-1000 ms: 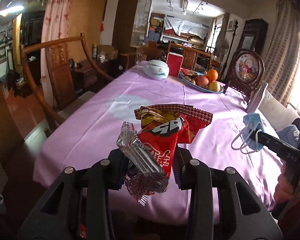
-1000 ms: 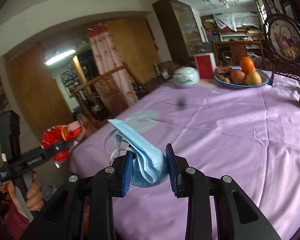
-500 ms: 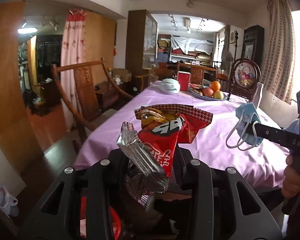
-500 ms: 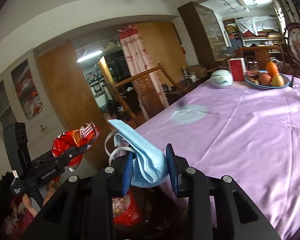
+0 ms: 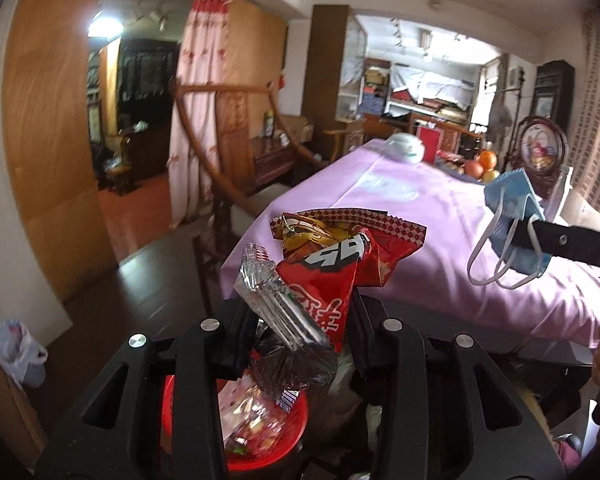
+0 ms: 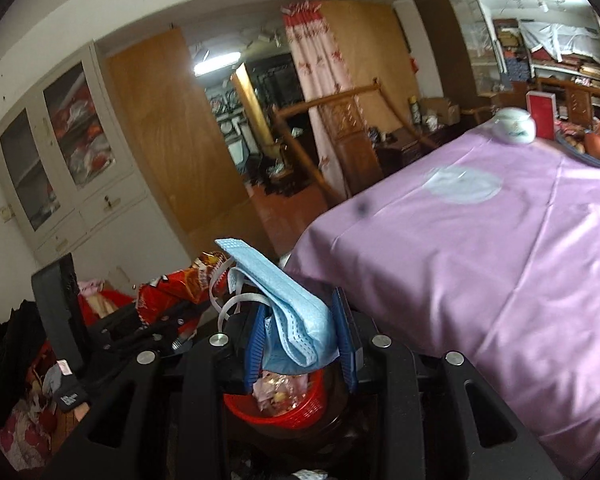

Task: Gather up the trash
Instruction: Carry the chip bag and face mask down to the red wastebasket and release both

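Left wrist view: the left gripper (image 5: 302,320) is pinched on a red snack wrapper (image 5: 332,268), together with a clear crinkled wrapper (image 5: 278,304) at lower centre of the frame. Directly beneath the jaws a red bin (image 5: 236,420) is seen, holding mixed wrappers and plastic scraps. At right of the frame the right gripper (image 5: 540,232) is seen from the side, a blue face mask (image 5: 512,204) clamped in it, ear loops hanging down. Behind, the table with the purple cloth (image 5: 420,240) fills the middle right; a white lidded jar (image 5: 406,148) and a fruit bowl (image 5: 460,170) holding an orange and other fruit are set at its far end.

Right wrist view: the right gripper (image 6: 300,336) is pressed together on the folded blue face mask (image 6: 288,304), low centre. The red bin (image 6: 276,404) is seen below the jaws, pale wrappers inside. At lower left the left gripper (image 6: 180,308) is visible with the red snack wrapper (image 6: 172,288). The purple cloth (image 6: 480,260) occupies the right half of the frame.
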`<state>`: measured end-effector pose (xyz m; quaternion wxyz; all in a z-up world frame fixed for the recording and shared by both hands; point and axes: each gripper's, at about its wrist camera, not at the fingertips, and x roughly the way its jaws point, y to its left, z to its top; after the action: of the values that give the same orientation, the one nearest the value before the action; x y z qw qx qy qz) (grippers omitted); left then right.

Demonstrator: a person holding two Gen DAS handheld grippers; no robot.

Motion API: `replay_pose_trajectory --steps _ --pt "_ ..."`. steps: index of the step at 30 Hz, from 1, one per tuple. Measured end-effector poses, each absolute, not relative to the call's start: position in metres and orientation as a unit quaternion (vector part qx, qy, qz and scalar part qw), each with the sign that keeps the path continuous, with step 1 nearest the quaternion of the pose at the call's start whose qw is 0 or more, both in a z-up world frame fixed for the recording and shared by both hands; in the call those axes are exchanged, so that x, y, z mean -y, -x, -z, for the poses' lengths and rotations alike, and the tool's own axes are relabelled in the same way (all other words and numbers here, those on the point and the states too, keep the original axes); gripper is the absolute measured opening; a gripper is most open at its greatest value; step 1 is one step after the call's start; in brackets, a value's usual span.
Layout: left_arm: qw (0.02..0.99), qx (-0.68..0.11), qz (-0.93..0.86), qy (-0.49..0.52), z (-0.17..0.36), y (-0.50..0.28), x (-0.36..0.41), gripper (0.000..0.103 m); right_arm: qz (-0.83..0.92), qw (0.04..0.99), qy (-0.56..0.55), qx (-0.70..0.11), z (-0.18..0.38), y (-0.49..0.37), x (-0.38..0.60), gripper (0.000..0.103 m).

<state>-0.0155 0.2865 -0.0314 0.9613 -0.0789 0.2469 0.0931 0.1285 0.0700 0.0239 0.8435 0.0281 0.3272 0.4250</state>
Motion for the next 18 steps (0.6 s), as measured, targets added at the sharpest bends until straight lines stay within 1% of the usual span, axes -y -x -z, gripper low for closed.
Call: replay_pose_trajectory --steps 3,5,6,7,9,10,12,14,16,18 --pt "0.955 -0.264 -0.103 0.091 0.055 0.017 -0.302 0.041 -0.430 0.832 -0.021 -0.351 -0.006 -0.131 -0.095 0.032" --pt "0.949 -0.278 -0.106 0.102 0.073 0.016 -0.313 0.045 -0.431 0.827 -0.017 -0.361 0.006 -0.134 -0.105 0.032" --pt "0.945 -0.289 -0.105 0.112 0.084 0.015 -0.319 0.055 -0.430 0.824 -0.016 -0.367 0.011 -0.135 -0.110 0.032" --pt "0.940 -0.302 -0.104 0.122 0.096 0.013 -0.324 0.072 -0.430 0.821 -0.015 -0.374 0.016 -0.136 -0.115 0.032" --pt "0.927 -0.330 -0.112 0.139 0.119 0.007 -0.332 0.085 -0.428 0.817 -0.015 -0.386 0.025 -0.138 -0.123 0.032" --pt "0.919 -0.347 -0.116 0.148 0.132 0.005 -0.337 0.088 -0.426 0.815 -0.013 -0.393 0.031 -0.138 -0.126 0.032" --pt "0.908 -0.368 -0.121 0.162 0.147 0.005 -0.344 0.088 -0.424 0.811 -0.008 -0.403 0.040 -0.138 -0.132 0.032" --pt "0.903 -0.370 -0.134 0.175 0.153 0.011 -0.351 0.089 -0.425 0.807 -0.002 -0.411 0.047 -0.137 -0.138 0.032" --pt "0.902 -0.363 -0.150 0.182 0.153 0.020 -0.360 0.094 -0.429 0.798 0.006 -0.423 0.059 -0.135 -0.147 0.032" --pt "0.899 -0.353 -0.181 0.184 0.150 0.033 -0.374 0.095 -0.435 0.789 0.018 -0.435 0.070 -0.135 -0.159 0.032"
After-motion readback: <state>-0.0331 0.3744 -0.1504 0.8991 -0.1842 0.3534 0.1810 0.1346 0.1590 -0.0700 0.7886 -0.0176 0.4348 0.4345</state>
